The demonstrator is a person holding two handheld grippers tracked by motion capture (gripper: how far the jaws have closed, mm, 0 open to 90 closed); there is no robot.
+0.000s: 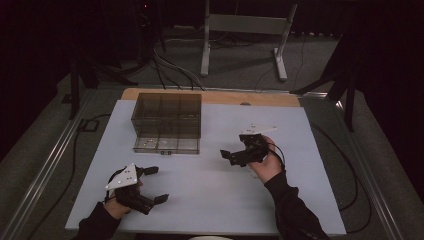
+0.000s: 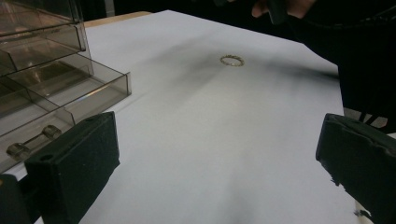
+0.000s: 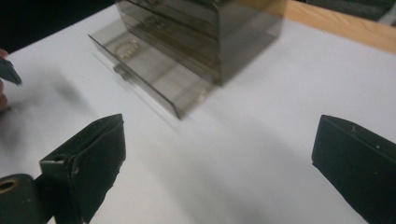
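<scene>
Smoky clear plastic, that's the drawer box (image 1: 166, 119) at the back left of the white desk (image 1: 210, 190), and its bottom drawer (image 1: 166, 145) is pulled out with a small ring (image 3: 125, 47) lying inside. A second ring, the gold ring (image 2: 232, 59), lies flat on the bare desk in the left tool's view, well ahead of its jaws and close under the person's right hand. The left tool (image 1: 156, 184) sits near the front left corner, released, jaws spread wide, nothing between them. The right tool (image 1: 227, 156) hangs at mid-desk, right of the open drawer, also released and empty, its jaws pointed toward the box. In its own view the drawer lies ahead of the gap, clearly apart.
</scene>
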